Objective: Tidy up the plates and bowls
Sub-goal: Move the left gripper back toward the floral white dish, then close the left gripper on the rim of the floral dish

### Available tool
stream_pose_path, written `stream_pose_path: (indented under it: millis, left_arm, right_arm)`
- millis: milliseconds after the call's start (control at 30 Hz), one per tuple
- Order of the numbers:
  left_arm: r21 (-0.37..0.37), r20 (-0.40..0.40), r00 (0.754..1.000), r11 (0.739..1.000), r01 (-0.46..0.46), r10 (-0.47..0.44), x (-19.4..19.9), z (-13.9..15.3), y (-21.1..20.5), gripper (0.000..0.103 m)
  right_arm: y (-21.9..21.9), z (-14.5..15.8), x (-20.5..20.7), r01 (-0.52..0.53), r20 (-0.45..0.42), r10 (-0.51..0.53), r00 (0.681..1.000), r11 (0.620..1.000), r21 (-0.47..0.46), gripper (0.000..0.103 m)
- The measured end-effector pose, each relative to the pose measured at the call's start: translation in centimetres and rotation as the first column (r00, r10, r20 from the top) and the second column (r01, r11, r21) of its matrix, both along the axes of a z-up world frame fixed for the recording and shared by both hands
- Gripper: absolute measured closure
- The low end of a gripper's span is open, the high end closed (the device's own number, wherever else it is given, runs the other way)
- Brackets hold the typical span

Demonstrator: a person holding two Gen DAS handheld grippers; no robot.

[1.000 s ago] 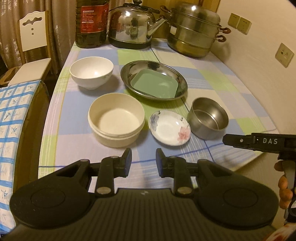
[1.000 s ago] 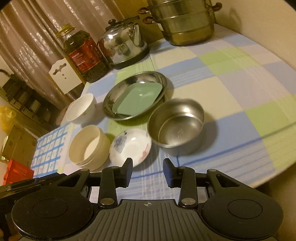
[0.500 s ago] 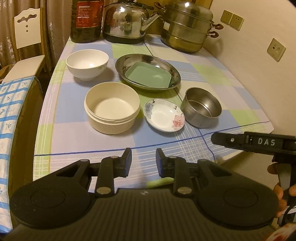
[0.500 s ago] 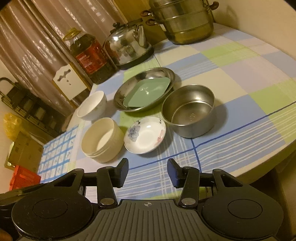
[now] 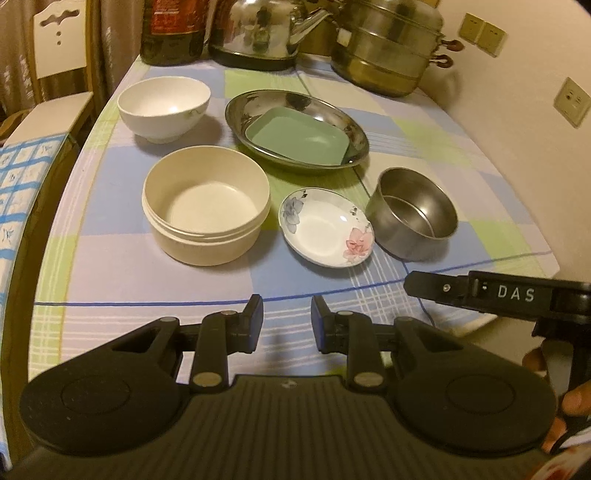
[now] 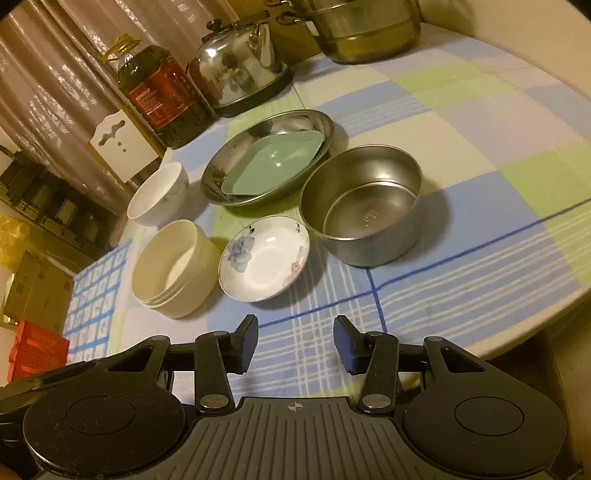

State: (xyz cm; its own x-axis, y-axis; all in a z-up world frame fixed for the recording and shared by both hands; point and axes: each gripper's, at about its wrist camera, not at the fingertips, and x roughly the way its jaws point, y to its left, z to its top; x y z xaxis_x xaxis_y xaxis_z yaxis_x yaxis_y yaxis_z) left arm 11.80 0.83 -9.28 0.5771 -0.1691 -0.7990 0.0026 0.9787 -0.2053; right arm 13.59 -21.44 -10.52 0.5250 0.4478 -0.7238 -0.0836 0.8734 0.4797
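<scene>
On the checked tablecloth stand a white bowl [image 5: 164, 107] [image 6: 159, 195], a cream round bowl [image 5: 207, 218] [image 6: 173, 267], a small floral dish [image 5: 327, 230] [image 6: 264, 256], a steel bowl [image 5: 413, 218] [image 6: 364, 203] and a steel plate [image 5: 258, 110] [image 6: 236, 162] that holds a green square plate [image 5: 297, 134] [image 6: 273, 162]. My left gripper [image 5: 287, 321] is open and empty above the near table edge, in front of the cream bowl and the dish. My right gripper [image 6: 295, 338] is open and empty, short of the floral dish; its side shows in the left wrist view [image 5: 495, 295].
A kettle [image 5: 262, 33] [image 6: 240, 70], an oil bottle [image 5: 171, 29] [image 6: 162, 96] and a stacked steamer pot [image 5: 388, 48] [image 6: 362, 29] line the far edge. A white chair [image 5: 55, 48] stands left. The wall with sockets [image 5: 570, 101] runs along the right.
Both grippers have drawn a little nearer to the dishes since half a second ago. The right gripper's jaws have spread wider. No dish has moved.
</scene>
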Motion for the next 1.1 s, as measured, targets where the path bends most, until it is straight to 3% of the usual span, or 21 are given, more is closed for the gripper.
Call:
stream_pose_path:
  millis: [300,367,533,900,1100]
  left_arm:
    - [0.009,-0.018,0.999,0.999,-0.045,0.045,2.5,-1.2,-0.9,0.078]
    - [0.01,-0.024,0.998,0.999,-0.051,0.051,2.9,-1.4,-1.1,0.078]
    - [0.018,-0.034,0.998,0.998,-0.056,0.057,3.8,-1.7,-1.3,0.078]
    - [0.015,-0.047,0.997,0.998,-0.057,0.057,4.5,-2.0,-1.6,0.078]
    - [0.008,-0.055,0.997,0.998,-0.055,0.055,4.8,-2.2,-1.7,0.078]
  right_arm:
    - [0.5,-1.8,3.4,-0.003,0.001,0.003,1.0,0.998,0.058,0.057]
    - [0.8,-2.3,4.1,0.0,-0.007,0.0,1.0,0.998,0.063,0.059]
    - [1.0,-3.7,5.7,0.015,-0.045,-0.011,0.999,0.996,0.085,0.079]
    - [0.9,-4.7,6.7,-0.005,-0.062,0.01,0.998,0.996,0.086,0.089]
    - [1.0,-4.3,7.0,-0.071,-0.076,0.075,0.994,0.996,0.054,0.09]
